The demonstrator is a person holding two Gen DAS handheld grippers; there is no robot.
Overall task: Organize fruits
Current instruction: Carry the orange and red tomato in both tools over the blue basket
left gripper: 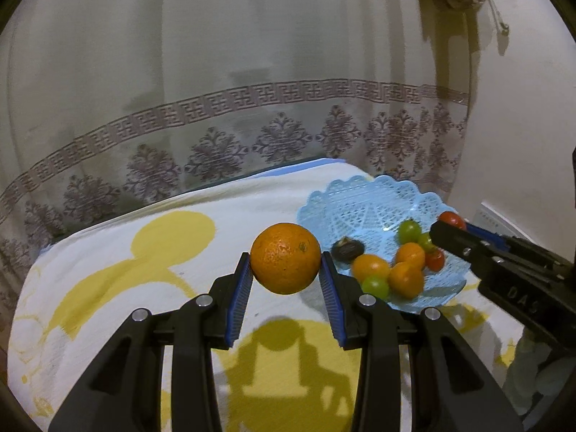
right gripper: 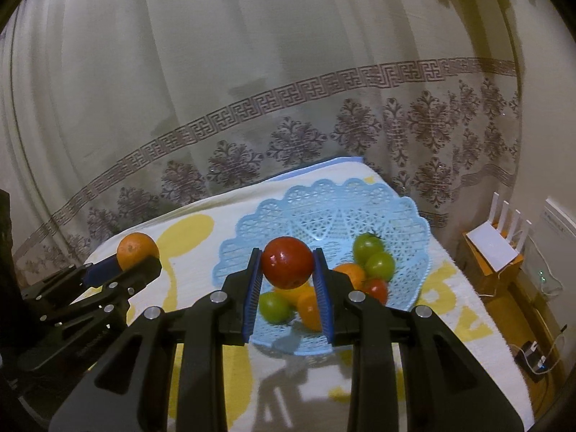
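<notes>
1. The left gripper point(left gripper: 285, 277) is clenching an orange point(left gripper: 285, 258) above the cloth-covered surface point(left gripper: 108, 252), just left of the blue basket point(left gripper: 360, 198).
2. The right gripper point(right gripper: 287, 280) is gripping a red tomato point(right gripper: 287, 267) over the basket, not yet dropping it.
3. The basket is holding, as far as I can count, three orange fruits, three green, one red, one dark; some may be hidden.
4. No loose fruit is showing on the cloth, so I judge the sorting nearly done.

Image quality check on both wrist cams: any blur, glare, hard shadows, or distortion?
Left wrist view: strong fisheye bend in the curtain border, dark corners; a hard shadow of the left tool and its orange falls on the cloth; the fruit in the blue basket is slightly soft. Right wrist view: same warping; a small highlight on the tomato; dim warm light.
</notes>
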